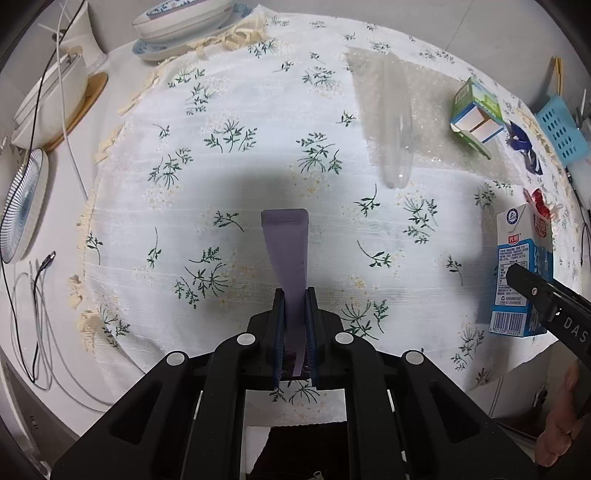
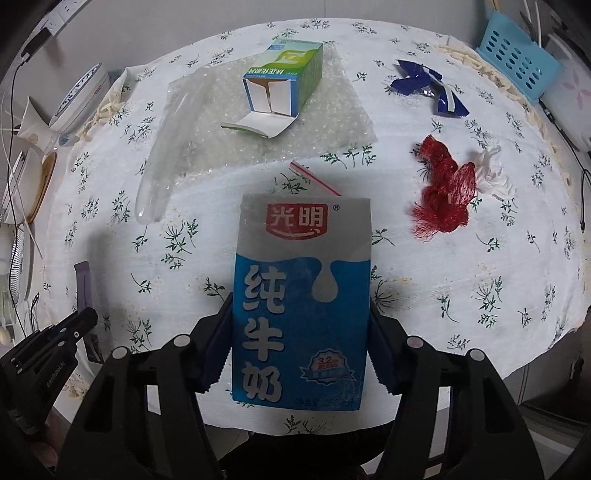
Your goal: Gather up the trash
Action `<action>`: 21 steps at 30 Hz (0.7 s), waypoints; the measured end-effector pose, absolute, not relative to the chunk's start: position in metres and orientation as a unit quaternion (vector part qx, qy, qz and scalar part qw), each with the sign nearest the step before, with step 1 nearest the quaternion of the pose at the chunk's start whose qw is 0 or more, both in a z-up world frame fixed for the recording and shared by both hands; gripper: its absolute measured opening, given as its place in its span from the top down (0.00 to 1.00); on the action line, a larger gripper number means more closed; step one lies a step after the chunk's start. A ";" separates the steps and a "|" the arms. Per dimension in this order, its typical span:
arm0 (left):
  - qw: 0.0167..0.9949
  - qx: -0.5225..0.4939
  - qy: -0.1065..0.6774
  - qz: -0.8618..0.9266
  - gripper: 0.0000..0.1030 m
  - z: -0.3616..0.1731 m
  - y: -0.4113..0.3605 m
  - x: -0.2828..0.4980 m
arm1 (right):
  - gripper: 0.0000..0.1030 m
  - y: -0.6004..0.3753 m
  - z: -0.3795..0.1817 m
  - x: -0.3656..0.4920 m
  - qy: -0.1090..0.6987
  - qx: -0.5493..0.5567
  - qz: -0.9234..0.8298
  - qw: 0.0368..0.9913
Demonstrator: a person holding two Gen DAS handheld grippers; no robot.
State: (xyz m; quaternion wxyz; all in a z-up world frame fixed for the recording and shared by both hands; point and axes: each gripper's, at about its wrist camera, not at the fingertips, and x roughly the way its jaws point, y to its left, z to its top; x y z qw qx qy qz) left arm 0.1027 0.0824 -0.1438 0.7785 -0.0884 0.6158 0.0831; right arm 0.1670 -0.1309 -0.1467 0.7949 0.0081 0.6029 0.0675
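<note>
Holding two bits of trash at once right now. My left gripper (image 1: 294,295) is clamped tight on a flat purple strip (image 1: 286,251); pads pinch its narrow end and the wider end sticks out ahead over the floral tablecloth (image 1: 221,177), dark shadow under it. My right gripper (image 2: 301,332) is squeezed onto the milk carton (image 2: 301,295), blue & white w/ a red logo up top, one pad on each side wall. A red-striped straw (image 2: 316,177) pokes out past the carton's top edge.

From the left cam I can see that same carton off at the right edge, w/ a black finger (image 1: 532,284) of the right tool across its face.

Rest of the trash is sitting on the cloth, untouched. Clear plastic glove (image 2: 162,147) lies partly on a sheet of bubble wrap (image 2: 332,122). An open green & white box (image 2: 284,77) rests on the wrap too, flap hanging out toward me. Torn blue wrapper (image 2: 424,83) is farther right, near the blue basket (image 2: 517,62) at the table's edge. Red mesh netting (image 2: 443,192) w/ a white tuft (image 2: 491,173) on its right side lies just right of the carton's top, not touching it.

Left side of the table: stacked bowls (image 1: 181,22), a striped plate (image 1: 22,210), some loose cables (image 1: 33,295). Part of my right hand (image 1: 565,417) shows at the bottom right in the left cam.
</note>
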 end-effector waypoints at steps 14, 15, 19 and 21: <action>0.793 -0.088 0.598 0.074 0.91 -0.123 0.072 0.083 | 0.41 -0.152 -0.112 0.149 0.564 0.015 0.066 0.823; 0.795 -0.088 0.596 0.073 0.91 -0.121 0.072 0.082 | 0.41 -0.153 -0.110 0.147 0.561 0.014 0.066 0.825; 0.800 -0.089 0.590 0.069 0.91 -0.113 0.068 0.074 | 0.41 -0.158 -0.099 0.137 0.549 0.015 0.066 0.833; 0.803 -0.088 0.586 0.066 0.91 -0.108 0.065 0.070 | 0.41 -0.162 -0.092 0.131 0.542 0.021 0.067 0.837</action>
